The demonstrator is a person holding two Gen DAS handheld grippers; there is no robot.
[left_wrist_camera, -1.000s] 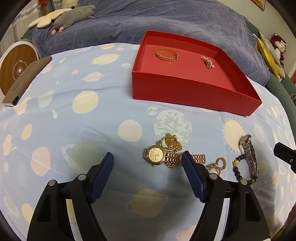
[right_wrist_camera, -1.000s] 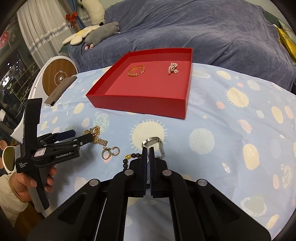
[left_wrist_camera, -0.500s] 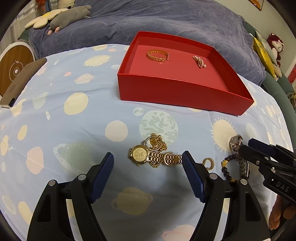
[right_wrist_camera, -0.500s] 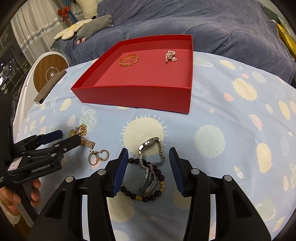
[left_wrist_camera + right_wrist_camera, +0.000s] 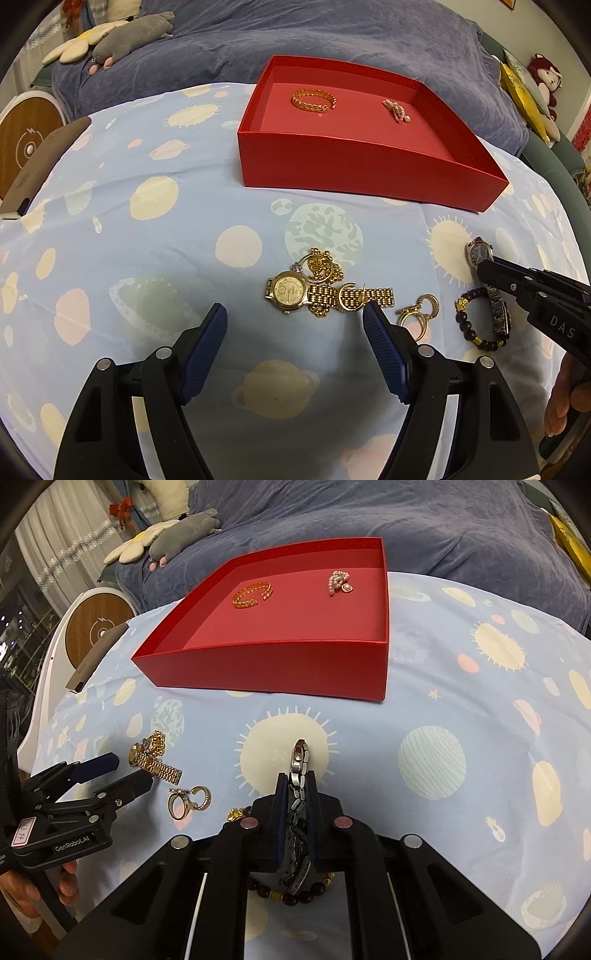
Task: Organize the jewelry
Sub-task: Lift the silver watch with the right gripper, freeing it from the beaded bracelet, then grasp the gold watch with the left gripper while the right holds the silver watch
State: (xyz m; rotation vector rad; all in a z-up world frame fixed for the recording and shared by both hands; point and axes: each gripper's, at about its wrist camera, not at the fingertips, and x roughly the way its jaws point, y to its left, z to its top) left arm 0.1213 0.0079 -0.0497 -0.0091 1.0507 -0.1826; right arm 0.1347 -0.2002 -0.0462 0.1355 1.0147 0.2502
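A red box on the planet-print cloth holds a gold bangle and a pearl piece. My right gripper is shut on the silver watch at its band, over a dark bead bracelet. My left gripper is open, just short of the gold watch tangled with a gold chain. Gold rings lie between the two piles.
A blue-grey blanket with plush toys lies behind the box. A round wooden disc and a brown flat case sit at the left edge. A hand holds the right gripper at the lower right.
My right gripper opened around the silver watch, then shut on its band. My left gripper drifted slightly and stayed open.
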